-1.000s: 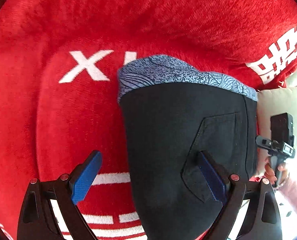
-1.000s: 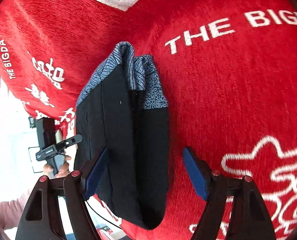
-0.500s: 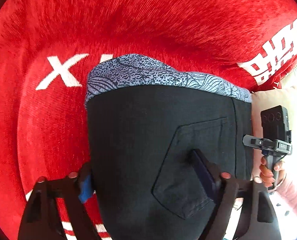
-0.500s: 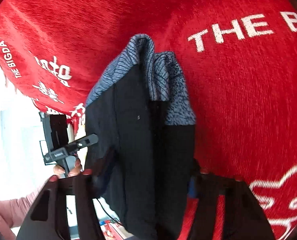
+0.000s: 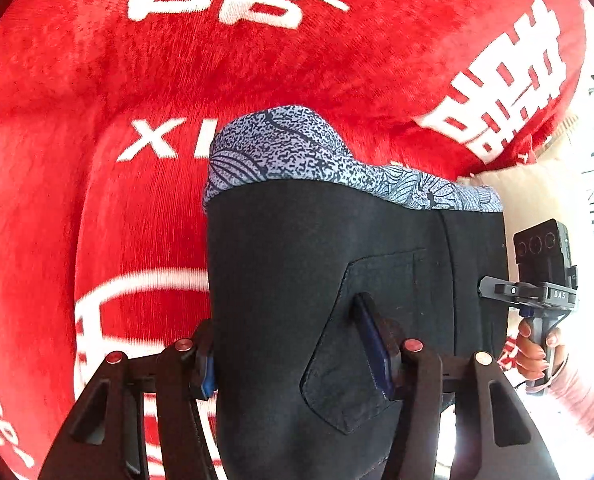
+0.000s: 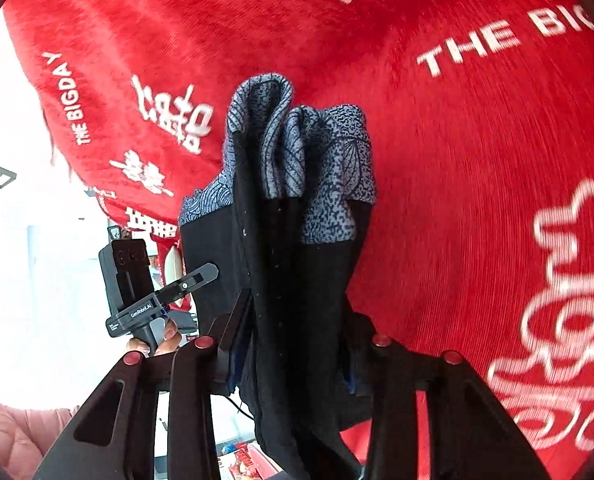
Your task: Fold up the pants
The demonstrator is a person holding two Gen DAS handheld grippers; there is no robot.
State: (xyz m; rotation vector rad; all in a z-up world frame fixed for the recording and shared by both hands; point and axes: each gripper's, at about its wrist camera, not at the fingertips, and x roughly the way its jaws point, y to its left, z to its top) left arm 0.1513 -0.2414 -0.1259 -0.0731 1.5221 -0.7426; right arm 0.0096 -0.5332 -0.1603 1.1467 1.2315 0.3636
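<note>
**Both tools hold the pants up over the red blanket**

The left tool (image 5: 297,356) is squeezed shut on the black pants (image 5: 317,280), with one blue pad pressed on the back pocket (image 5: 361,340). The right tool (image 6: 293,356) is also squeezed shut on the pants, pinching a thick bunch of layers.

I think the two tools grip side by side so the cloth stays flat between them and does not flop open.

The pants hang in the air just above the red blanket (image 5: 137,200). The long way of the pants runs away from the tools. The gray patterned band (image 5: 289,152) is at the far end, pointing at the blanket. The near end drops out of view.
</note>
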